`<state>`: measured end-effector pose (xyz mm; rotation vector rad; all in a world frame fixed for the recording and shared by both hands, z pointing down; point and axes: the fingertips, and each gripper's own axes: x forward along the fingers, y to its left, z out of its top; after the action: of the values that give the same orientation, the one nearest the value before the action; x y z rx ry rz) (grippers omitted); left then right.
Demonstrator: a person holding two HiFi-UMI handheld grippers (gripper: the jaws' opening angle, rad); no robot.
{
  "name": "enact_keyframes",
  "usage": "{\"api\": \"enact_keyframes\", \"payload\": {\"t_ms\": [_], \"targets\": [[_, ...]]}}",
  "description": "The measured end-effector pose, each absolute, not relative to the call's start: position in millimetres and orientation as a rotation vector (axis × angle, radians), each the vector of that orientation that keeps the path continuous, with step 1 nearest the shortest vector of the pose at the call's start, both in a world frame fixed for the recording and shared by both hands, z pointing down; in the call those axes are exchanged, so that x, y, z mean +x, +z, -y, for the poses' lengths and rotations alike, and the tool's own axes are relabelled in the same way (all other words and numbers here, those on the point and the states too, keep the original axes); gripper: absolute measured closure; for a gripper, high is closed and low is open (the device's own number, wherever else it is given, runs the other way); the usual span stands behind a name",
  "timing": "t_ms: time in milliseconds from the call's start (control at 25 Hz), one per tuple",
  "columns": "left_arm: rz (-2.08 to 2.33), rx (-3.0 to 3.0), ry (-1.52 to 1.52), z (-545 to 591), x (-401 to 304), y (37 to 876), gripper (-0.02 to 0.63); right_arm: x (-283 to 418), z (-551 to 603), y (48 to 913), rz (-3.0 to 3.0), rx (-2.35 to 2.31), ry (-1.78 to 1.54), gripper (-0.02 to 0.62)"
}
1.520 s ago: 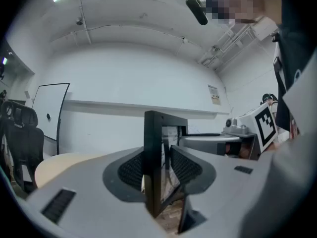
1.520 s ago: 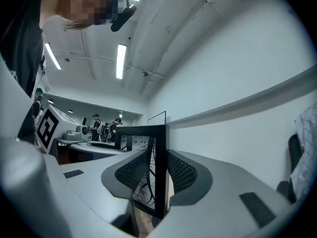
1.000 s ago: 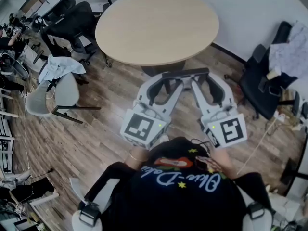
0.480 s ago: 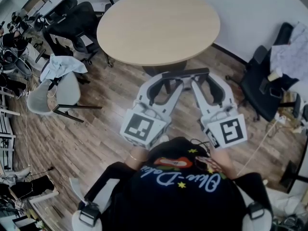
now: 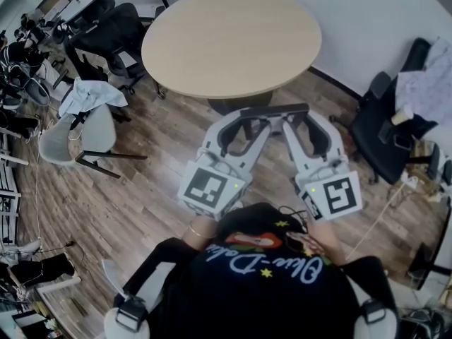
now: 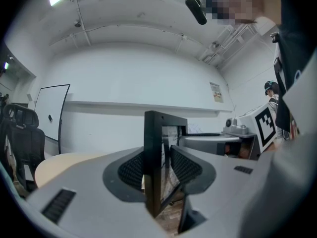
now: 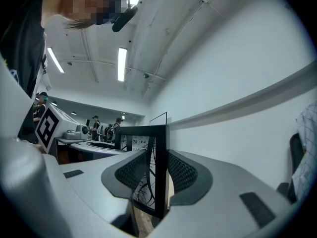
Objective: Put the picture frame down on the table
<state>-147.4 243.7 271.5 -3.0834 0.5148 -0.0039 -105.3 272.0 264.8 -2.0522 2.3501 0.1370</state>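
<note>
An office, with a bare round tabletop [image 5: 233, 41] ahead. The frame [image 5: 274, 109] hangs upright short of it, its ends clamped in the jaws of the left gripper [image 5: 247, 119] and right gripper [image 5: 300, 117]. Best to carry it level over the tabletop, then lower both ends together.

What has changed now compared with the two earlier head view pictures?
Nothing has clearly changed. The left tool and the right tool stay shut on the picture frame, one at each end. It remains upright in front of the round table, not on it.
</note>
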Motion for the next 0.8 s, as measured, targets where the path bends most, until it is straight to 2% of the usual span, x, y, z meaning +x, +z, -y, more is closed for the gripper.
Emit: {"api": "enact_keyframes", "payload": {"t_ms": [800], "targets": [[-0.518, -3.071, -0.036, -264.0, -125.2, 280.3, 0.474, -81.5, -292.2, 275.2, -2.348, -2.039, 0.132, 0.483]]}}
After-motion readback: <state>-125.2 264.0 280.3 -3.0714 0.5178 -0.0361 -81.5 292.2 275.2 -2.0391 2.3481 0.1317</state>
